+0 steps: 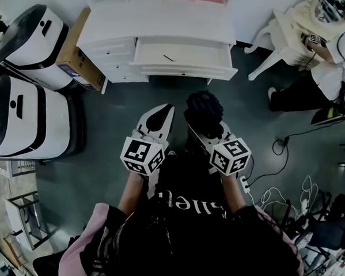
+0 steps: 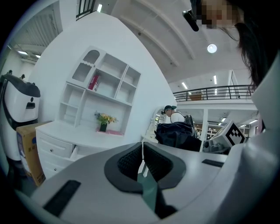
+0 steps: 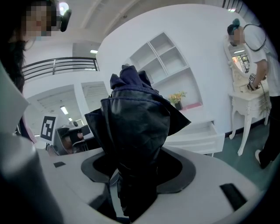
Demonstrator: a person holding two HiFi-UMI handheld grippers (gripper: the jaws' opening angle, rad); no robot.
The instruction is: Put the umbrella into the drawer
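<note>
A folded dark navy umbrella [image 1: 204, 110] stands up between the jaws of my right gripper [image 1: 200, 128], which is shut on it. In the right gripper view the umbrella [image 3: 133, 127] fills the middle and hides the gap of the right gripper [image 3: 135, 177]. My left gripper [image 1: 159, 118] hangs beside it, shut and holding nothing; its pads [image 2: 131, 161] almost meet. The left gripper view also shows the umbrella [image 2: 175, 133] at the right. The white desk's drawer [image 1: 182, 70] stands pulled open ahead of both grippers, apart from them, and shows as the open drawer [image 3: 197, 138] behind the umbrella.
Two white machines [image 1: 29, 121] and a cardboard box [image 1: 79, 52] stand left of the desk [image 1: 161, 24]. A person [image 1: 332, 62] works at a small white table at the right. Cables [image 1: 274, 180] lie on the green floor. A shelf with flowers [image 2: 105, 120] tops the desk.
</note>
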